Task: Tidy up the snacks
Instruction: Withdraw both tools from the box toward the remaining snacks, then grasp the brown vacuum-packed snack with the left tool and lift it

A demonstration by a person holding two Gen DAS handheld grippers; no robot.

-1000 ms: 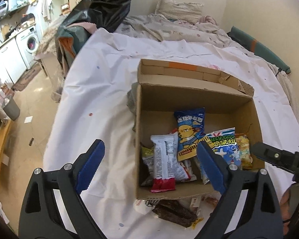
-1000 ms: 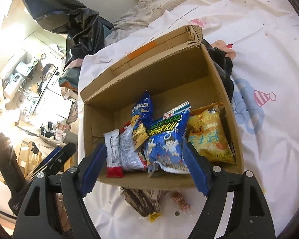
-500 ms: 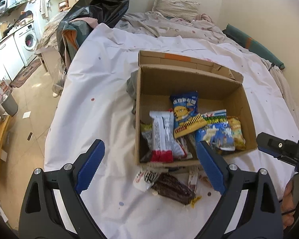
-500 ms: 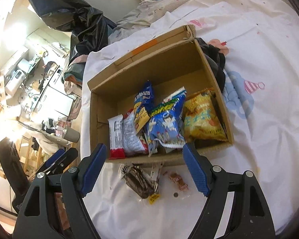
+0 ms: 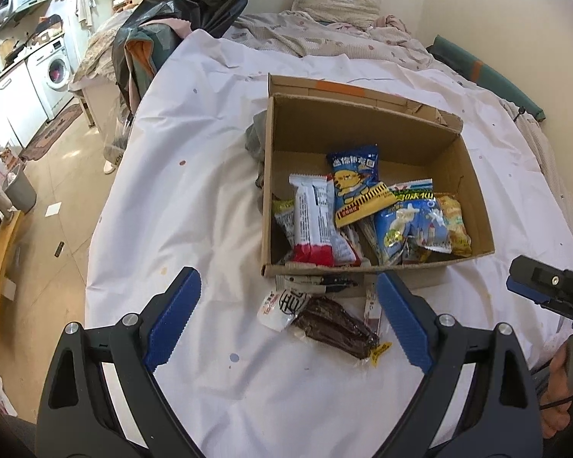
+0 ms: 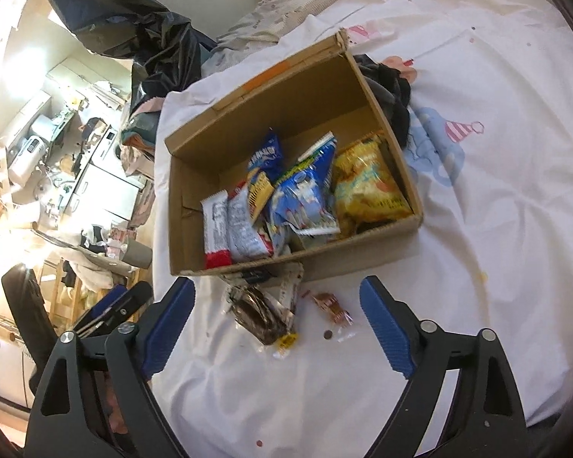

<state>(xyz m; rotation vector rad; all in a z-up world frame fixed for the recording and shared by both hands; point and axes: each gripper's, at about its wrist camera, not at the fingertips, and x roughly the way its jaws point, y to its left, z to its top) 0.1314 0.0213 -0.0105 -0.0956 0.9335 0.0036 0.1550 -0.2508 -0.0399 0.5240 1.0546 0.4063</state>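
A cardboard box (image 5: 454, 145) (image 6: 378, 87) stands on the white sheet and holds several snack packets: a white-and-red bar (image 5: 311, 221), blue bags (image 5: 355, 183) and a yellow bag (image 6: 366, 187). In front of the box lie a dark brown packet (image 5: 334, 326) (image 6: 258, 311), a white packet (image 5: 280, 303) and a small wrapped candy (image 6: 330, 305). My left gripper (image 5: 288, 311) hovers open over the loose packets, holding nothing. My right gripper (image 6: 277, 316) is above the same spot, its jaws opening, nothing between them.
A dark cloth (image 6: 389, 91) lies against the box's far side. A black plastic bag (image 5: 195, 4) is piled at the bed's corner. The bed's left edge drops to a floor with a washing machine (image 5: 55, 72) and a bin (image 5: 19, 191). Pillows (image 5: 336, 0) lie behind.
Both grippers have pulled back from the box, which now looks smaller and farther. The loose packets in front of it have come fully into view. The right jaws stand wider.
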